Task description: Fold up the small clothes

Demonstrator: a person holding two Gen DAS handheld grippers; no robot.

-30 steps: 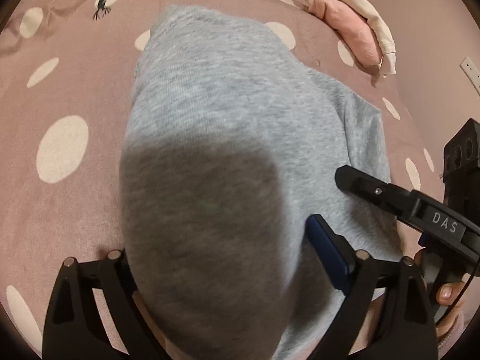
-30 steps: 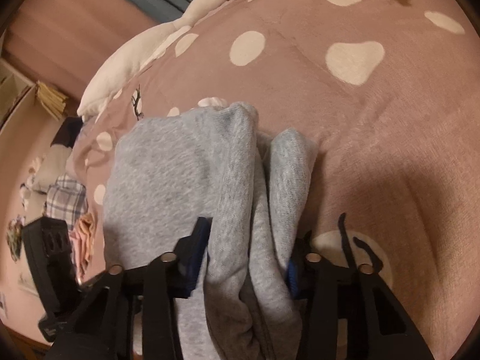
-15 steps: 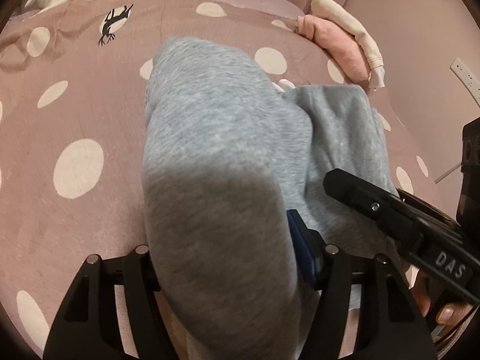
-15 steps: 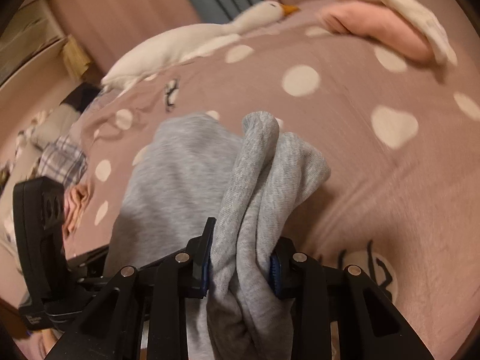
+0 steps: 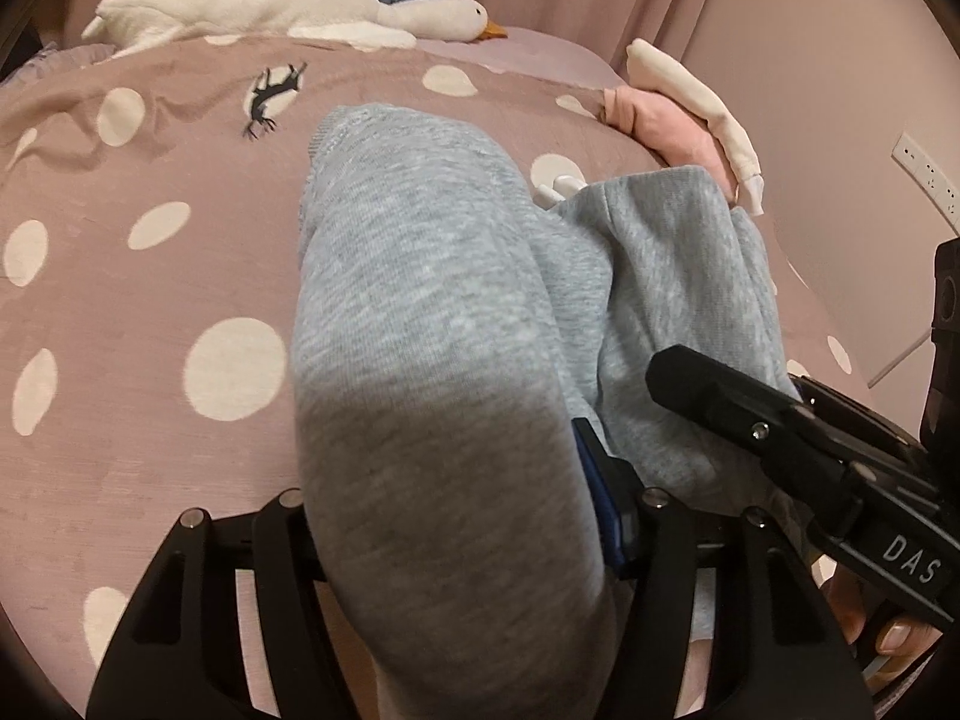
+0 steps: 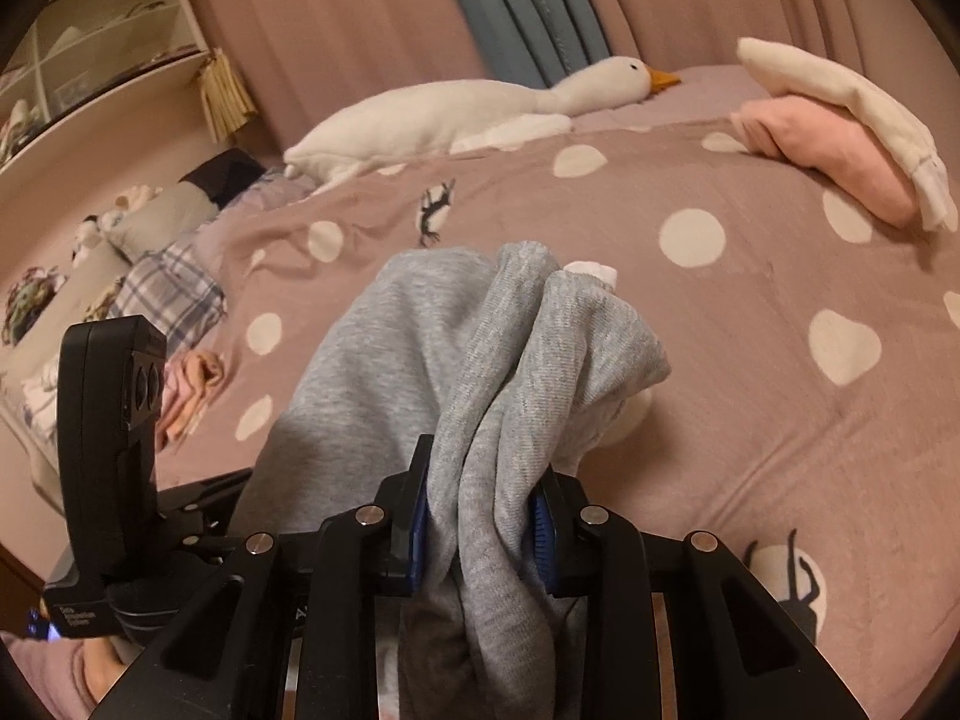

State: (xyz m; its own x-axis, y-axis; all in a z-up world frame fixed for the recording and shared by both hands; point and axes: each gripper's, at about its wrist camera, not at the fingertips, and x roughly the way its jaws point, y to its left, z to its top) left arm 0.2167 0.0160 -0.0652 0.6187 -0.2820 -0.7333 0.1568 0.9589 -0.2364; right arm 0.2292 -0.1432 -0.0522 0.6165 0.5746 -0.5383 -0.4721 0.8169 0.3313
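Observation:
A small grey knit garment is held up over the pink spotted bedspread by both grippers. My left gripper is shut on a thick bunch of it; the cloth hides the left finger. My right gripper is shut on a gathered fold of the same grey garment, its blue pads pressed on either side. The right gripper also shows at the right of the left wrist view, close beside the left one. The garment's far end hangs towards the bed.
A white plush goose lies along the back of the bed. A folded pink cloth with a cream one on top sits at the back right. Plaid and pink clothes lie at the left, below shelves.
Both grippers have lifted and tilted up with the garment. The garment has bunched narrower, and the goose and curtains have come into view.

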